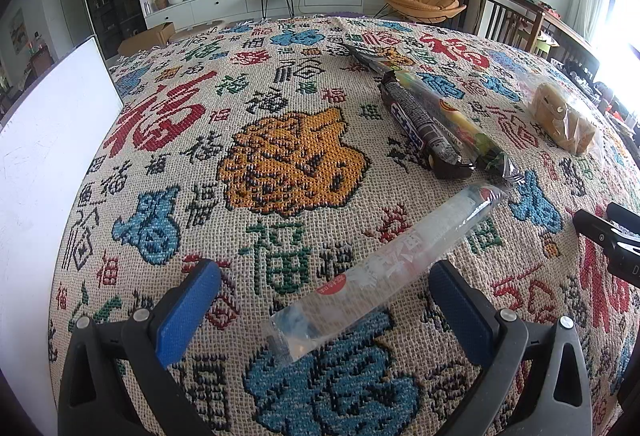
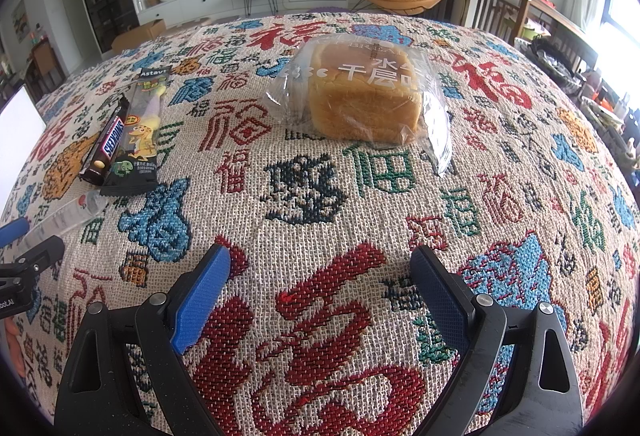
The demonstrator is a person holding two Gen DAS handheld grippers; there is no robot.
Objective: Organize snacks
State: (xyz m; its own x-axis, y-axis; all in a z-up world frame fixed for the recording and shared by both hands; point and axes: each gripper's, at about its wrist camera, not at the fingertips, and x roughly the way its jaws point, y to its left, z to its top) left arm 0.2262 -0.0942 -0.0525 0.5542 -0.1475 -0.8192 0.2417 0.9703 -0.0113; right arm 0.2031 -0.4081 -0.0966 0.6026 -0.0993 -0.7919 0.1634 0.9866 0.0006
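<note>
**Snacks laid out, both claws empty and wide**

Left wrist view: the left claw (image 1: 324, 300) stands wide, nothing between its blue pads. A clear tube pack (image 1: 384, 268) lies on the woven cloth (image 1: 280, 156) at lower centre, its near end inside the gap but touching neither pad. Its long axis runs diagonally from lower centre toward the right middle of the frame, so it sits skewed to the closing line (a wrist turn looks necessary before closing, in my judgement). Beyond it, right of centre, a Snickers bar (image 1: 416, 124) and a dark gummy pack (image 1: 452, 116) lie side by side, touching, parallel to each other. A bagged loaf (image 1: 564, 118) rests at the right edge. A white board (image 1: 52, 156) fills the left.

Right wrist view: the right claw (image 2: 320, 288) is likewise wide and empty, over bare cloth. The loaf (image 2: 368, 96), soft and blocky in crinkled clear film, lies straight ahead at upper centre, well apart from the pads. This claw is plainly the nearer to it. The bars sit at left.
</note>
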